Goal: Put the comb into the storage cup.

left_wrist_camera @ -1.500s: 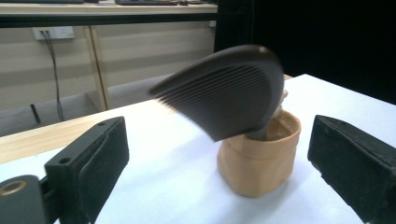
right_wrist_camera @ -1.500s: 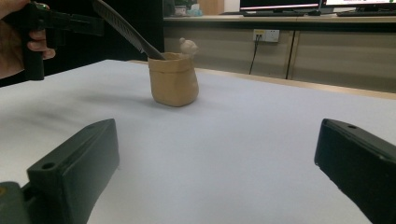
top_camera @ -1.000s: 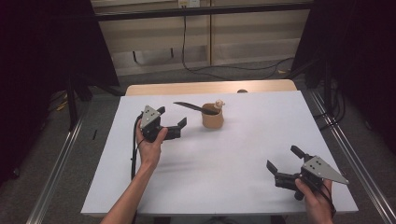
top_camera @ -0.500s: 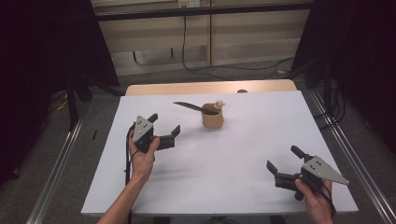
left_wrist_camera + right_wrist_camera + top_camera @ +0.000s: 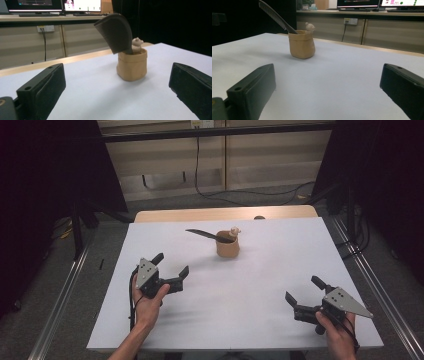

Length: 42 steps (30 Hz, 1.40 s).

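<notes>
On table (image 5: pixel 250 310): white sheet | tan pot (image 5: pixel 227 247) | room dark

A matt tan pouch (image 5: pixel 228 249), looking like creased paper or leather, is sitting on a smooth white sheet (image 5: pixel 250 300) that is covering a wooden table (image 5: pixel 200 215).

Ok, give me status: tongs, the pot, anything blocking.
Left tongs open, empty. Right tongs open, empty. Tan pot upright mid-table, dark comb leaning out of it. Bare table between tongs and pot.
</notes>
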Each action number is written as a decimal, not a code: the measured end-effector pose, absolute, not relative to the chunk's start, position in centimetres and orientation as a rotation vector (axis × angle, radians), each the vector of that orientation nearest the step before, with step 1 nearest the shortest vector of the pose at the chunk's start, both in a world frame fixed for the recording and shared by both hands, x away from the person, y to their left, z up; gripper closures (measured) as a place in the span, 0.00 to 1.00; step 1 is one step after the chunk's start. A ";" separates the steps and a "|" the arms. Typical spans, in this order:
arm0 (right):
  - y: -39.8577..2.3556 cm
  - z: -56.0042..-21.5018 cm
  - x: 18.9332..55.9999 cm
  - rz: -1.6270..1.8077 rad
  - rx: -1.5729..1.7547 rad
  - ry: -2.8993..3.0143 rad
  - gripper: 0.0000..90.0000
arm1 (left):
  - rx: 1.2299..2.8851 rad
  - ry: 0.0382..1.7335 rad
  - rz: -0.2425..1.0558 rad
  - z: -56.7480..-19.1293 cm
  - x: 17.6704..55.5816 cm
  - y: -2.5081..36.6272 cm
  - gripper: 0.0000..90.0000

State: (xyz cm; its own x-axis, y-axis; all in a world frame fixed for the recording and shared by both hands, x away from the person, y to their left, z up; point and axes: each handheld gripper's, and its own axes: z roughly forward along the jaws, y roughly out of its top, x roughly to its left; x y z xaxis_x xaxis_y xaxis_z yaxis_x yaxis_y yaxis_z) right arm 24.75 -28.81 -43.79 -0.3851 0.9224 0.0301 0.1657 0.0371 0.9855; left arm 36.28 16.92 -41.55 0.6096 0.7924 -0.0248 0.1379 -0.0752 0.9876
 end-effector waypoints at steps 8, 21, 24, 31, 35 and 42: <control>-28.9 -43.7 24.6 1.408 1.117 1.629 0.00 | 1.573 0.817 0.660 -41.6 34.5 17.8 0.01; -28.9 -43.6 24.5 1.397 1.120 1.617 0.00 | 1.573 0.828 0.657 -42.1 31.8 19.9 0.02; -28.9 -43.6 24.5 1.396 1.118 1.618 0.00 | 1.576 0.849 0.673 -42.1 31.3 20.5 0.02; -29.0 -43.6 24.4 1.397 1.127 1.614 0.00 | 1.560 0.885 0.682 -42.3 30.4 21.7 0.02; -29.0 -43.6 24.5 1.393 1.129 1.611 0.00 | 1.556 0.903 0.701 -42.5 30.0 22.4 0.02; -29.0 -43.7 24.4 1.393 1.129 1.614 0.00 | 1.585 0.917 0.718 -43.2 29.7 23.3 0.02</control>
